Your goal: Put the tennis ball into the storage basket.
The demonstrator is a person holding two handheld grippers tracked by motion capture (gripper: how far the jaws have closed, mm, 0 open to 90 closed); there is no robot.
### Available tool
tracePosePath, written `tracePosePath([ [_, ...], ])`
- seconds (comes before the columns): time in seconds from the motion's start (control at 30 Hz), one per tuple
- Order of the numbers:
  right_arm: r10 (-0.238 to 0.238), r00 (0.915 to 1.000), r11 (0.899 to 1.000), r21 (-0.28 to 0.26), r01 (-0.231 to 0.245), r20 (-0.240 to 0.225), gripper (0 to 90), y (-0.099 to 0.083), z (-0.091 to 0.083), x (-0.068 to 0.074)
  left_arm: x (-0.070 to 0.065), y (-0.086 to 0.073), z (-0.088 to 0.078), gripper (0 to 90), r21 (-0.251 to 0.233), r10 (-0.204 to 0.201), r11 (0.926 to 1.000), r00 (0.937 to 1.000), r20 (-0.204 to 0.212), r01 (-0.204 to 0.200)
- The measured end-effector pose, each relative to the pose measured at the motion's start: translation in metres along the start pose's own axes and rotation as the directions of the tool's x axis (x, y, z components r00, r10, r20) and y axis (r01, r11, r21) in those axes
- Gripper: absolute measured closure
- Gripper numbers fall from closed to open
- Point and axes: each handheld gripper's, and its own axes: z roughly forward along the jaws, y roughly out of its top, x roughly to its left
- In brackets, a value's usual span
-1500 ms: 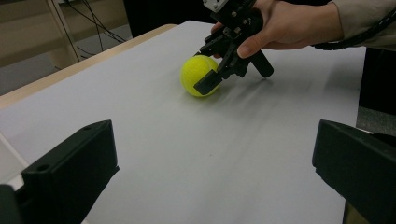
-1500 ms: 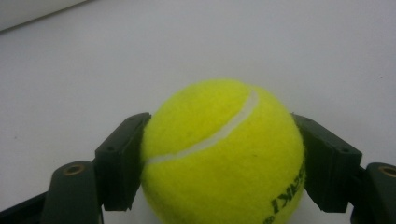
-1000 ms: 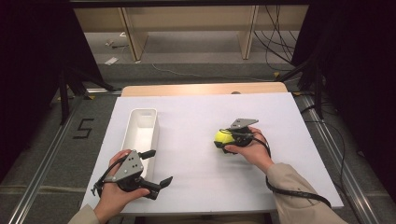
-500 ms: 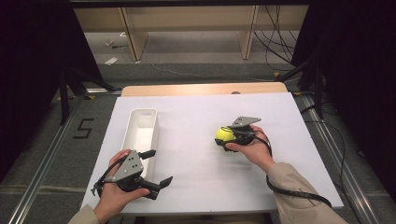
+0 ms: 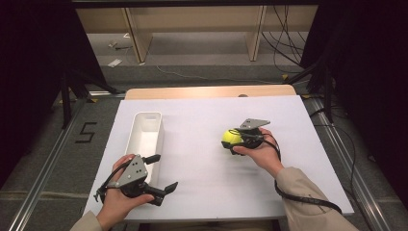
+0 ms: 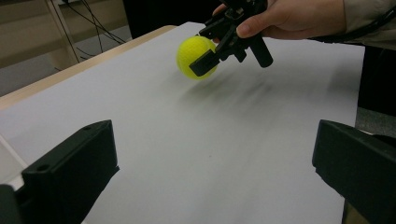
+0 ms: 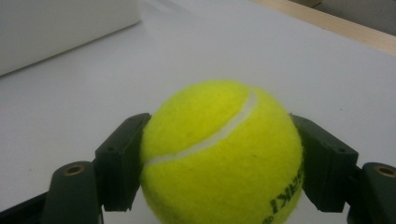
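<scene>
At the left your left gripper (image 5: 156,179) rests near the table's (image 5: 202,192) front edge, fingers spread wide apart around nothing, just beside the long white plastic bin (image 5: 144,134). Right of centre, your right gripper (image 5: 235,142) has its fingers clamped on the fuzzy yellow-green tennis ball (image 7: 219,154), which looks lifted slightly off the white surface. Expect the ball to be light, springy and grippy from its felt. You hold it across its widest part, which should keep it from squirting out; a gentle squeeze is probably enough.
</scene>
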Motion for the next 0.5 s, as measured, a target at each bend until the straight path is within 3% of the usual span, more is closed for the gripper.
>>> tracePosePath([
  [0.5,-0.001,1.0000,0.999,-0.040,0.002,0.009,26.9,0.0075,-0.0060,0.0006,-0.0001,0.0002,-0.0003,0.0,0.002,0.001,1.0000,1.0000,0.001,-0.001],
])
